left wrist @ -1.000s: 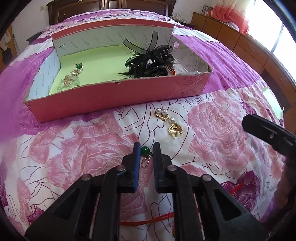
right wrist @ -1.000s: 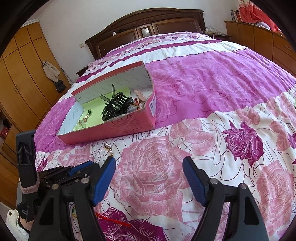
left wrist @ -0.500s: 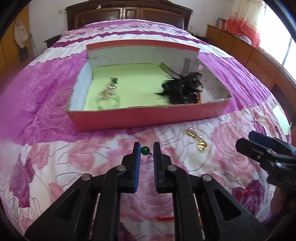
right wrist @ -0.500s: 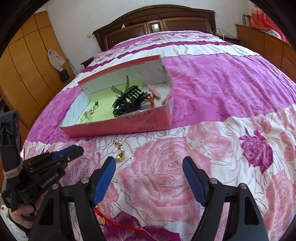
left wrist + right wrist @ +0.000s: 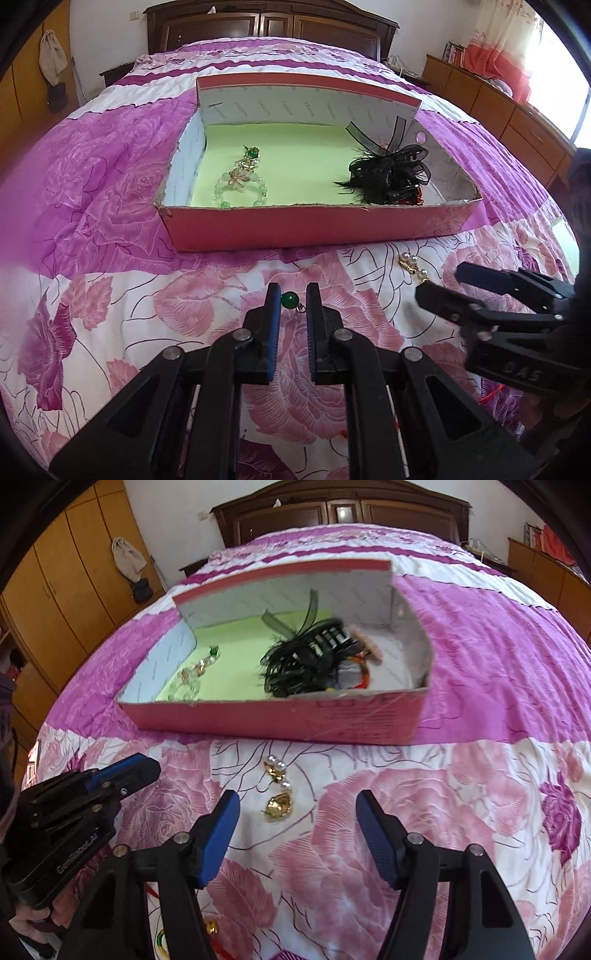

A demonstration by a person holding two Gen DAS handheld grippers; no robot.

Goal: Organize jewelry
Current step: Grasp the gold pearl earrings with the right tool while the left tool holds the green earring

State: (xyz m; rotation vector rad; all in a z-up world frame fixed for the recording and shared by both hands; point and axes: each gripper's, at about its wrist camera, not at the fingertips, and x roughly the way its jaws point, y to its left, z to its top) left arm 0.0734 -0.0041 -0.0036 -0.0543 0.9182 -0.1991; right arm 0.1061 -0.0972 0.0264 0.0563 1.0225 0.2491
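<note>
My left gripper [image 5: 292, 300] is shut on a green bead earring [image 5: 290, 299] and holds it above the bedspread, short of the pink box [image 5: 295, 232]. The box holds a green-lined floor with a bead bracelet [image 5: 240, 188], a green earring [image 5: 252, 153] and black hair clips [image 5: 388, 177]. My right gripper [image 5: 295, 812] is open, low over a gold and pearl earring [image 5: 279, 794] that lies on the bedspread in front of the box [image 5: 280, 720]. The left gripper also shows at the left of the right wrist view [image 5: 122, 775].
The bed has a pink rose bedspread [image 5: 110, 295]. A red cord [image 5: 155, 897] and small gold pieces [image 5: 211, 928] lie near my right gripper's base. A dark headboard [image 5: 266, 26] stands behind, wooden cabinets [image 5: 498, 103] to the right.
My left gripper has lifted and swung toward the box with the green bead earring. My right gripper has moved down and forward over the gold and pearl earring.
</note>
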